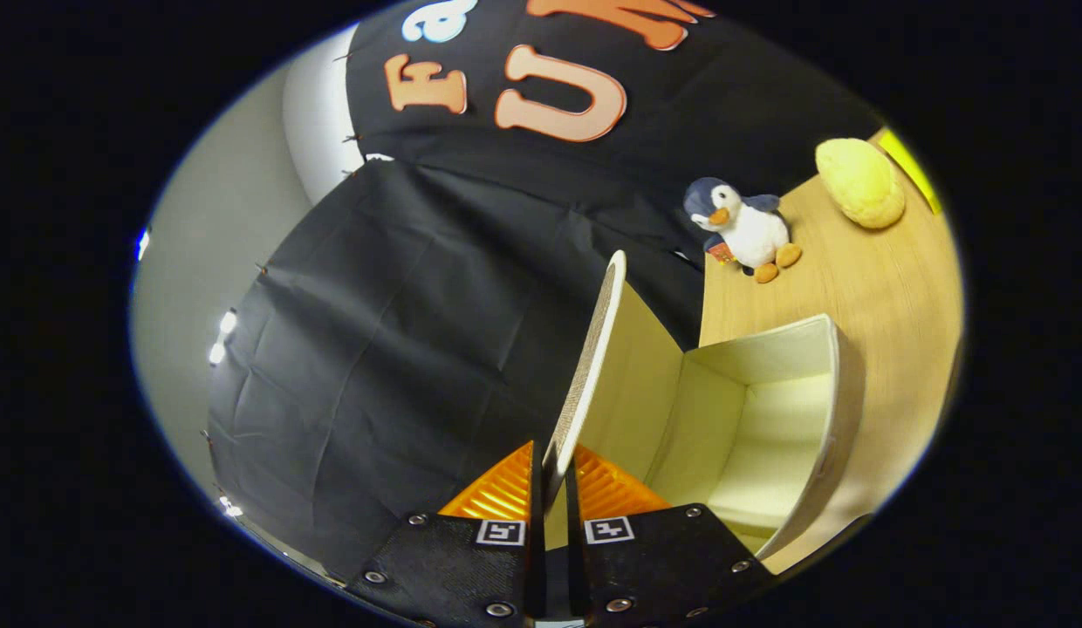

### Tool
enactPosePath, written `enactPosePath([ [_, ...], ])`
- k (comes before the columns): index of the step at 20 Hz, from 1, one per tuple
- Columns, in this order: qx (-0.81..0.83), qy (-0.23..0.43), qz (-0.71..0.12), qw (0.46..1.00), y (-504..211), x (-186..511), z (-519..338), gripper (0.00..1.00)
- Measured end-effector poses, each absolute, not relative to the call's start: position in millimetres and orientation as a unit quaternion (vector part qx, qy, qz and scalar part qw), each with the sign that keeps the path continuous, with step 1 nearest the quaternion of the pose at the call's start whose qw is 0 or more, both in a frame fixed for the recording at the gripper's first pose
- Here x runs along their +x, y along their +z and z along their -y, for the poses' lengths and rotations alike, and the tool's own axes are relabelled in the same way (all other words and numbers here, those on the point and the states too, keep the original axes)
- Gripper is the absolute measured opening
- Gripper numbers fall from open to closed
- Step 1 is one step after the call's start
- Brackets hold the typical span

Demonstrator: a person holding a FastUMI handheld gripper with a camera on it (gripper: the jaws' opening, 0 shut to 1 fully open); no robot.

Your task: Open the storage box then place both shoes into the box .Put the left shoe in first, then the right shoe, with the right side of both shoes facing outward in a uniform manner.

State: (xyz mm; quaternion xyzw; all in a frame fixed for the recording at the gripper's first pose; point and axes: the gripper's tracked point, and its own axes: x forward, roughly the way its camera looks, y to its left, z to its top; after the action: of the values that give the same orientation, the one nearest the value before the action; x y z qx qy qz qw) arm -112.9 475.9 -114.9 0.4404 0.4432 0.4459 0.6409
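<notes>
My gripper (554,475) is shut on the lid (593,349) of the storage box, both fingers pressing on its near edge. The lid is a thin pale panel, raised edge-on and running away from the fingers. To its right the storage box (825,392) stands open on the wooden table, cream inside, with nothing visible in it. The whole view is tilted.
A plush penguin (743,228) sits on the wooden table (881,288) beyond the box. A yellow plush lump (859,181) lies further back near the table's far edge. Black cloth hangs behind and to the left of the lid.
</notes>
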Motion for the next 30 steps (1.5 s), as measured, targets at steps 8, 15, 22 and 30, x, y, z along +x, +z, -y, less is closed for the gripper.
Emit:
enactPosePath([
  [8, 0.414, 0.462, -0.429, 0.656, -93.6, -108.3, -557.7, 0.21],
  [15, 0.378, 0.482, -0.434, 0.661, -92.3, -129.3, -587.3, 0.81],
  [22, 0.306, 0.464, -0.411, 0.722, -123.1, -120.8, -549.7, 0.88],
  [30, 0.221, 0.38, -0.396, 0.806, -187.8, -88.0, -423.5, 0.93],
])
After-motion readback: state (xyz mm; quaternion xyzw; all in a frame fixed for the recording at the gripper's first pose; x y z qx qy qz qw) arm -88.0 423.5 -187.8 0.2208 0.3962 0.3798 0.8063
